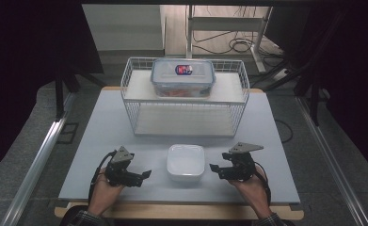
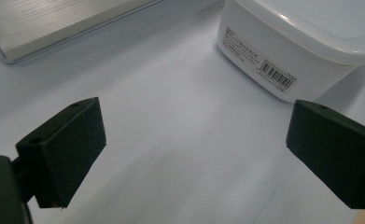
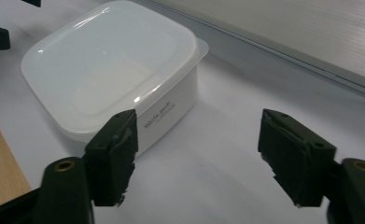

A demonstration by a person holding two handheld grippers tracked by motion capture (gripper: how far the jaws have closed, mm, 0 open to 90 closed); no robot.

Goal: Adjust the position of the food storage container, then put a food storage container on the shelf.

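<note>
- The white tub (image 1: 185,162) carries a barcode sticker (image 2: 277,74) on one side wall, with rows of small print beside it too fine to read; the right gripper view shows another line of small print (image 3: 160,115) on a side wall, also unreadable.
- The clear lidded box (image 1: 183,77) on the rack's (image 1: 183,97) top shelf has a red-and-blue label (image 1: 183,70) on its lid; its writing cannot be made out.
- The tub is square with rounded corners, opaque white and glossy, with a white lid whose rim juts past the walls.
- It stands on the desk (image 1: 101,141) near the front edge, between the two tools and just in front of the wire rack.
- The left tool (image 1: 141,177) rests low at the tub's left, jaws pointing toward it, spread wide with nothing but bare desk between them.
- The right tool (image 1: 218,170) sits at the tub's right, jaws facing it, parted and holding nothing; one jaw is close to the tub's near corner without gripping it.
- Each hand comes in from the desk's front edge, wrists low.
</note>
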